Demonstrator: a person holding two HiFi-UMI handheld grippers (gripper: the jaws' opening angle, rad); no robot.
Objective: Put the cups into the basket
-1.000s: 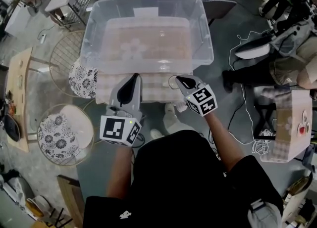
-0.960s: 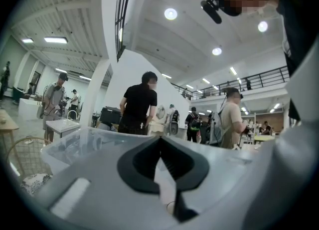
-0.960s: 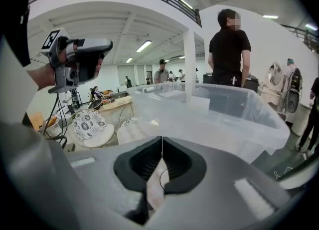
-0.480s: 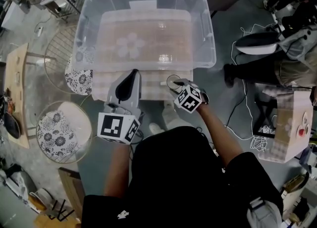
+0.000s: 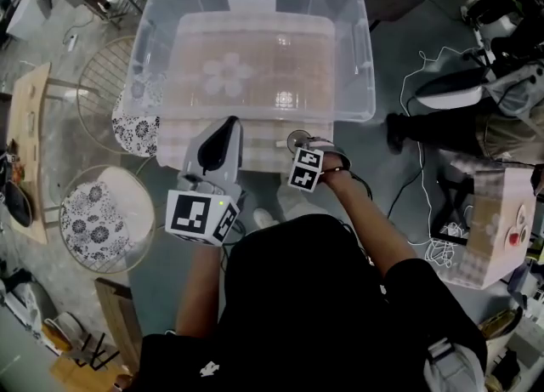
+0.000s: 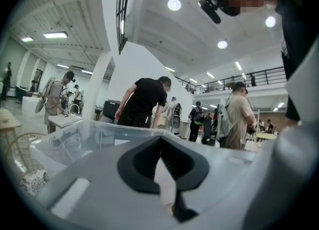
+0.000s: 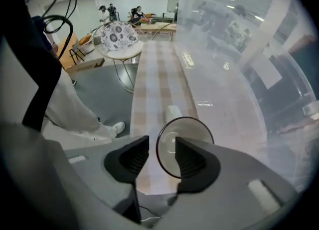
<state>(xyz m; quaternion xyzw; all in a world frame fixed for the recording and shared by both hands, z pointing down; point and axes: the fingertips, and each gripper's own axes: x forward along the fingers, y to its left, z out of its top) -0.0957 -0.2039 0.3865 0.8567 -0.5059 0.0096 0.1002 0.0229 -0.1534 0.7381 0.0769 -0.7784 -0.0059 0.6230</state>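
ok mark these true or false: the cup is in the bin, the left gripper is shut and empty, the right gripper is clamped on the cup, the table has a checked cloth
1. The cup is in the bin. False: the cup stands on the cloth, outside the bin and just in front of it.
2. The left gripper is shut and empty. True: the left gripper has its jaw tips together with nothing between them.
3. The right gripper is clamped on the cup. False: the right gripper has its jaws opening. The cup's rim is between them, but the pads do not press on it.
4. The table has a checked cloth. True.
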